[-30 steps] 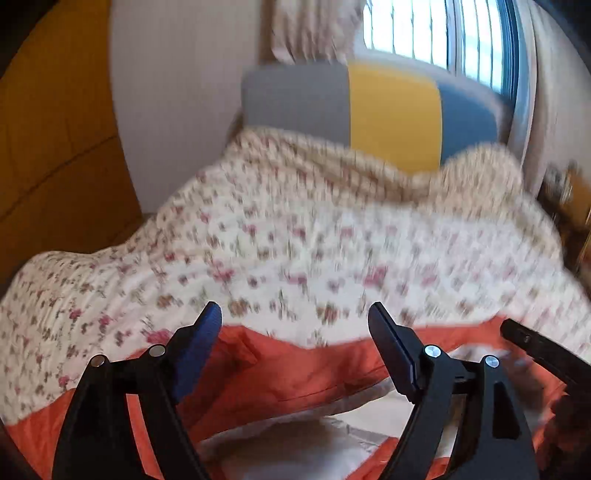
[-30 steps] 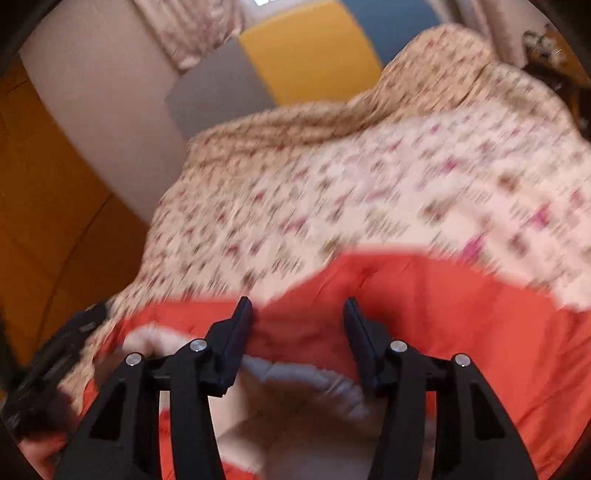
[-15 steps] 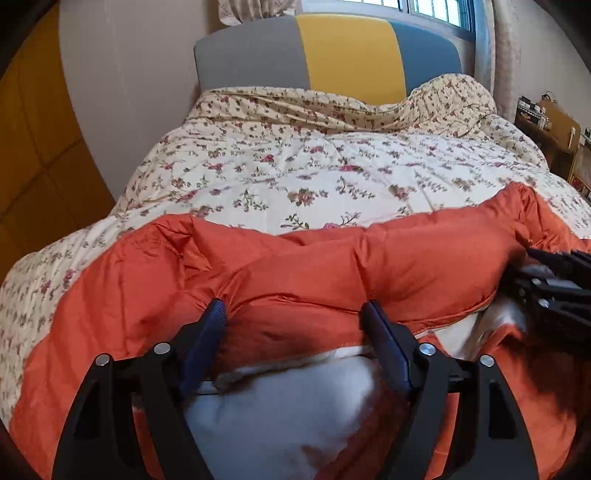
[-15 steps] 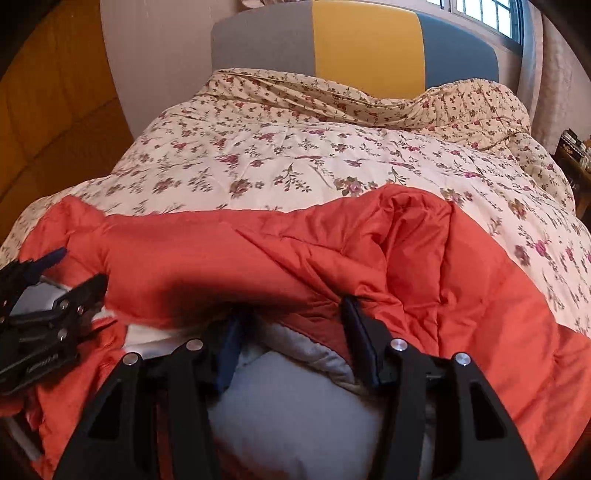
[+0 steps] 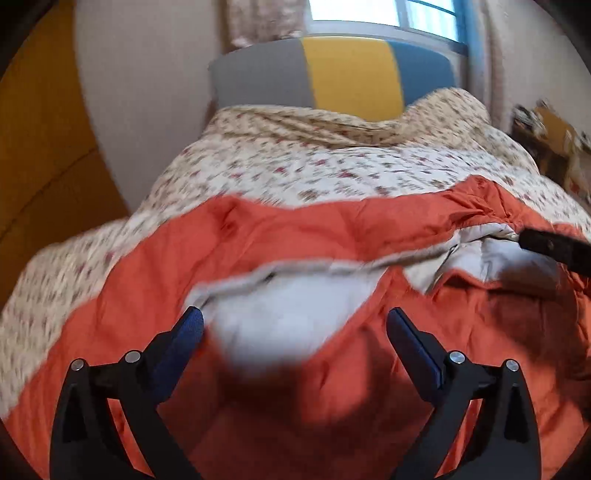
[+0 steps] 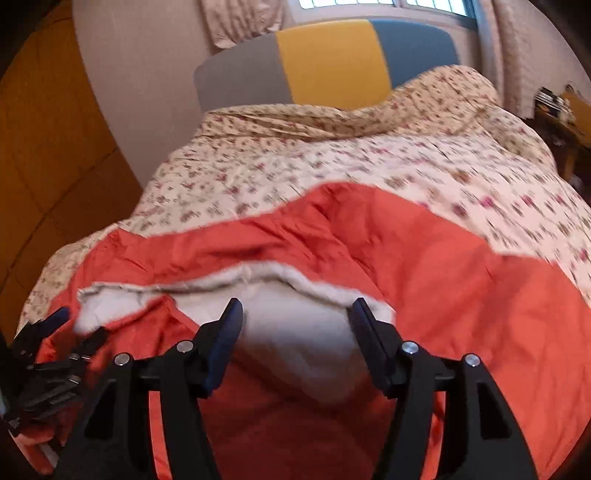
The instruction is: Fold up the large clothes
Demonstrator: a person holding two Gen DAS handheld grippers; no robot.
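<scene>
Now, jacket: orange padded jacket lies spread across the near half of the bed, on the floral quilt; also seen in right wrist view.
Lining: white lining exposed in the middle where the front gapes open; a pale fuzzy trim edge runs along the opening.
Left gripper: left gripper held over the jacket front, fingers spread wide apart, nothing between them; also visible at the left edge of the right wrist view.
Right gripper: right gripper over the white lining, fingers apart, gripping nothing; whether the tips touch the cloth, cannot tell. One black finger of it pokes in from the right edge of the left wrist view, near the jacket's open edge.
Bed: headboard in grey, yellow and blue panels at the far end; quilt bunched up high at the far right.
Background: window above headboard, curtain at its left, orange wall panels on the left, cluttered wooden furniture at the right edge.
Blur: both views motion-blurred, fine detail unclear.
</scene>
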